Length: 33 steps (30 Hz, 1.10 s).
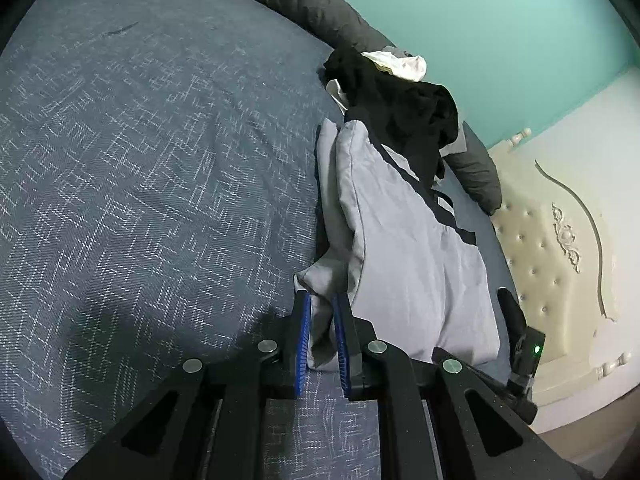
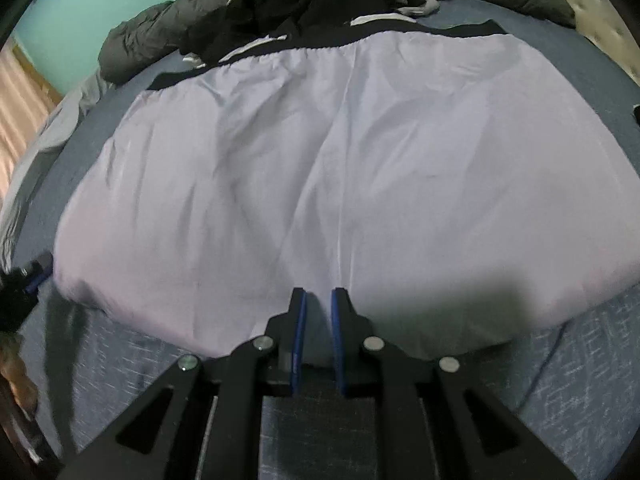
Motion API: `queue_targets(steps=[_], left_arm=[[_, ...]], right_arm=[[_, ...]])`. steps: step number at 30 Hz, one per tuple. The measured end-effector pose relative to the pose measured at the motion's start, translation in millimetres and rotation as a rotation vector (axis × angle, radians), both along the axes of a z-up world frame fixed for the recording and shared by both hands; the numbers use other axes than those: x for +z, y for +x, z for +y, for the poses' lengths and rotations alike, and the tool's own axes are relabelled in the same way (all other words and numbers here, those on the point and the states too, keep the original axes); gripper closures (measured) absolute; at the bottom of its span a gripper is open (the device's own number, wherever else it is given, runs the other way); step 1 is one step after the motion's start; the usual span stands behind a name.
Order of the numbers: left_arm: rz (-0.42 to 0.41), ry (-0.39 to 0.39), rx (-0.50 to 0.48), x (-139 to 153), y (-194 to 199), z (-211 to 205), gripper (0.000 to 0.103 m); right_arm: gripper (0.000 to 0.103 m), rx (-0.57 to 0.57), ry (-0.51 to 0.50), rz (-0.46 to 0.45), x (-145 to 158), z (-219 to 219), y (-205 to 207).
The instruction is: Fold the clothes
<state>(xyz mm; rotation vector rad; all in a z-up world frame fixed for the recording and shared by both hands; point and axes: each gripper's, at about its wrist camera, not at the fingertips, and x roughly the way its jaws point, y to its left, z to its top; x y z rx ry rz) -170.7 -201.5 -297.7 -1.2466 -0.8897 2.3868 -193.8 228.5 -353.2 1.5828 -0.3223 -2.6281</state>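
A bed point(image 1: 140, 168) with a blue-grey crosshatch sheet meets a teal wall point(image 1: 500, 32) and a cream tufted headboard point(image 1: 556, 240). Pale grey shorts point(image 2: 320, 184) lie on the sheet before a pile of dark clothes point(image 2: 312, 4). The left gripper point(image 1: 322, 334) and right gripper point(image 2: 318, 332) each pinch the hem. No writing shows.

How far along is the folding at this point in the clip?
Early. Done: the light grey shorts lie spread on the blue bedspread, black waistband at the far side. In hand: the left gripper and right gripper are each shut on the hem edge; no finished fold shows. Left: fold the shorts, then the dark clothes pile behind them.
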Motion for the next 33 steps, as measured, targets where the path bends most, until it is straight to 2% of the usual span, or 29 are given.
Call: queue_targets(steps=[2,5,11,16,21,26,33], left_arm=[[-0.001,0.001,0.005,0,-1,-1,0.090],[-0.001,0.007,0.007,0,-1,-2,0.090],[0.000,0.009,0.002,0,-1,-1,0.090],[-0.003,0.012,0.010,-1,0,-4,0.090],[-0.004,0.014,0.018,-1,2,-7,0.089],[-0.015,0.036,0.035,-4,4,-12,0.070],[-0.017,0.035,0.029,-5,2,-8,0.070]], right_arm=[[0.093,-0.011,0.012,-0.010,6,-3,-3],[0.093,-0.016,0.035,0.039,21,-8,-5],[0.093,-0.035,0.023,-0.003,13,-7,-32],[0.093,-0.043,0.036,0.039,31,-9,-56],[0.093,-0.030,0.051,-0.022,22,-14,-85],[0.093,-0.038,0.069,-0.014,20,-13,-105],[0.093,-0.037,0.110,-0.024,25,-12,-147]])
